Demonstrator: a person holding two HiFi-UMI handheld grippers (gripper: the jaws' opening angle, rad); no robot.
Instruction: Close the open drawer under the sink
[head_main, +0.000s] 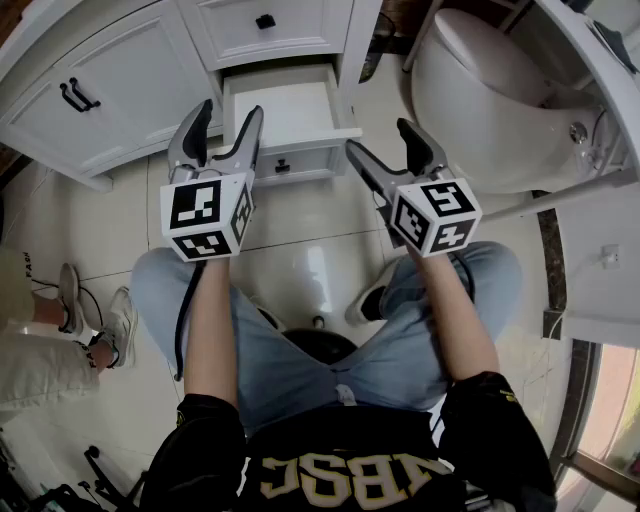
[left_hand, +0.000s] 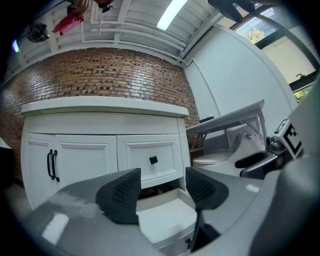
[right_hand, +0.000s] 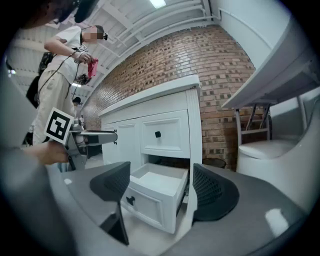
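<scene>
Left gripper (head_main: 231, 108) and right gripper (head_main: 378, 136) fingers gape empty, partly hiding the drawer (head_main: 290, 105).

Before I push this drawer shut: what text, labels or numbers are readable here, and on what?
"ABSC", roughly: gold letters on the black shirt, bottom edge cut off.
The two marker cubes: square patterns, no words.
Cabinet and open drawer: no text.

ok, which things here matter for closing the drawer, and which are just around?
Job: open white lower drawer, its small black knob, left tongs, right tongs, both open and empty.
Lying about: closed white upper drawer, white cupboard doors with black handles, white toilet.
</scene>
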